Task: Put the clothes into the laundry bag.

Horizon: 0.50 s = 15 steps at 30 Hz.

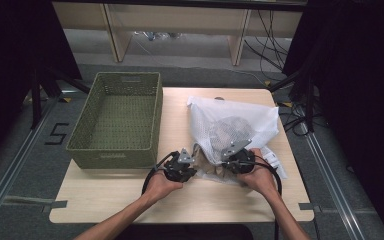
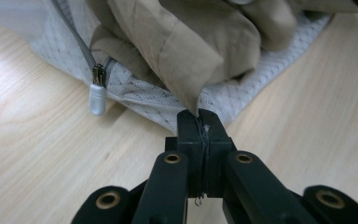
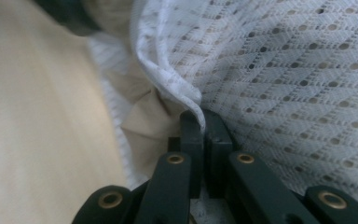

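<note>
A white mesh laundry bag (image 1: 232, 131) lies on the table (image 1: 130, 192), at three o'clock from the green basket (image 1: 116, 120). Its open mouth faces the person. The left gripper (image 2: 199, 120) is clamped on a corner of the tan garment (image 2: 186, 46) poking out beside the zipper pull (image 2: 96, 98). The right gripper (image 3: 204, 122) pinches the bag's mesh edge. To do this well, I'd hold the mesh firmly and draw the garment steadily toward nine o'clock, low over the table, so it doesn't snag on the zipper.

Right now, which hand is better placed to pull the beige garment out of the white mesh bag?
Left: its fingers already pinch the beige garment; the right gripper holds the white mesh bag.
</note>
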### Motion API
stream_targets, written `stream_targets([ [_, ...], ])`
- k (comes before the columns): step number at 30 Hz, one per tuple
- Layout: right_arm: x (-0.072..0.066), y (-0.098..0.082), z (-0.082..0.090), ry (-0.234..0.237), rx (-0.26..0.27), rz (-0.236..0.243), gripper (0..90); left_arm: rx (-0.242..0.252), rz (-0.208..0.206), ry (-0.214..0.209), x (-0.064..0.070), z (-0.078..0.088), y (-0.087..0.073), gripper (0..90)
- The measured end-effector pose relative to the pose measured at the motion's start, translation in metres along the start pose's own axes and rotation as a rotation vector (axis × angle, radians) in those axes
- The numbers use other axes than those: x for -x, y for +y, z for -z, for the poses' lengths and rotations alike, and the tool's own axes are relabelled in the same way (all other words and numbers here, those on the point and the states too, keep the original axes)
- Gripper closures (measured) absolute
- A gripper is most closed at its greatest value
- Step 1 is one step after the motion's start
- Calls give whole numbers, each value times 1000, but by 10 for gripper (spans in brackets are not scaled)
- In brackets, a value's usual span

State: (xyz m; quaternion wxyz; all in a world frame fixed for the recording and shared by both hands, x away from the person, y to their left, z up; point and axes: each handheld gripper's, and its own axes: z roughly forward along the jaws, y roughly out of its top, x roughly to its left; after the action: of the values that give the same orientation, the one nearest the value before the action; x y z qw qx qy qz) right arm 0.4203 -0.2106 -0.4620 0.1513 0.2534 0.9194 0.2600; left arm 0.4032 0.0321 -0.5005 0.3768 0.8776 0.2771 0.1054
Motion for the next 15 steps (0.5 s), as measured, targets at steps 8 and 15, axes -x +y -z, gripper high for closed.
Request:
stream_targets([
  [8,9,7,-9,-20,19,2,897,-6,20,18,-3,6,-13,884],
  [15,9,6,-6,12,6,-24,897,-27,13,52,-5,3,-14,667],
])
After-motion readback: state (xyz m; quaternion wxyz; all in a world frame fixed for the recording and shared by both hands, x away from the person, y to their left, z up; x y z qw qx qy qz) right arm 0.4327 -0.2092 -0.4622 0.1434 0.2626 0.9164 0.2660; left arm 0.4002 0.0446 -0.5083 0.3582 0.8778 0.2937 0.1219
